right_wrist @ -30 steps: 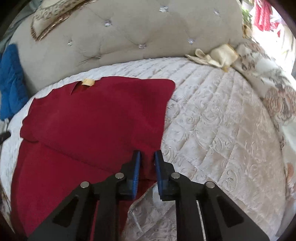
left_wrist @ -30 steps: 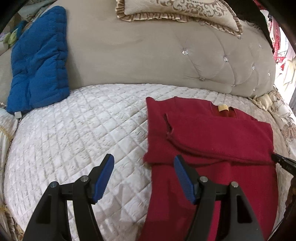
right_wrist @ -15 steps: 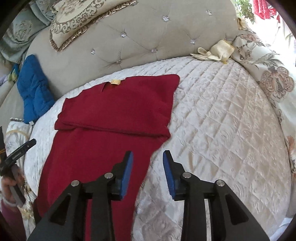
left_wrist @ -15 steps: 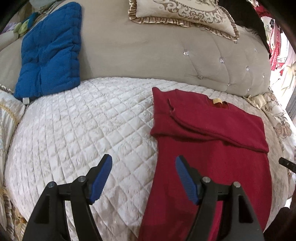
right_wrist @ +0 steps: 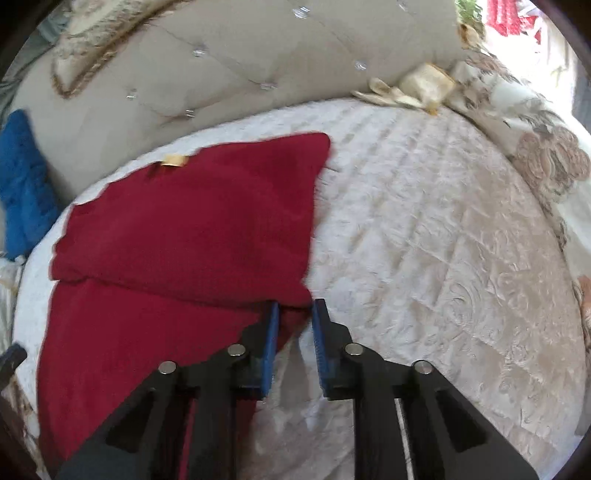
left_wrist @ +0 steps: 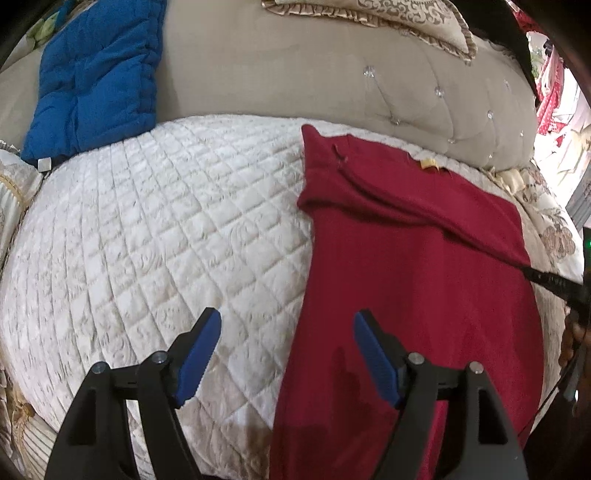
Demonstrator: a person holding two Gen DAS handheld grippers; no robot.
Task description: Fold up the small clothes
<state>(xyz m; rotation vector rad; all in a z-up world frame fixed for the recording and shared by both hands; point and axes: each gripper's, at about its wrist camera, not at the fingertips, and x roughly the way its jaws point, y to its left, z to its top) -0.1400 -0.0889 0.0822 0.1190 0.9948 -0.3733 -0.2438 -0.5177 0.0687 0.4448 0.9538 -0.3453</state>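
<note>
A quilted cream bedspread (left_wrist: 155, 236), filling most of both views. Behind it, at the far side, a tufted beige headboard (left_wrist: 280, 74) studded with small shiny buttons. Leaning on the headboard at far left, a blue padded cushion (left_wrist: 96, 74); along the headboard's top, a cream and gold patterned pillow (left_wrist: 406, 18) with a frilled edge. At the far right edge of the bed, a floral cover (right_wrist: 546, 158) and a small crumpled cream cloth (right_wrist: 424, 86).

On the right half of the bedspread in the left wrist view, a dark red sweater (left_wrist: 413, 266), lying flat with its neck toward the headboard and a small yellow label (left_wrist: 428, 163) at the collar. Upper part folded across the body in a wide band, the fold's lower edge running slantwise from left to right.

Left gripper (left_wrist: 288, 354) held wide apart above the near edge, one blue pad (left_wrist: 197, 356) over the bedspread, the other over the sweater's left side, touching nothing. Right gripper (right_wrist: 293, 341) narrowly parted at the near right corner of the folded band, red cloth lying between the blue pads (right_wrist: 269, 343); whether the pads press the cloth, cannot tell, the view being blurred.
</note>
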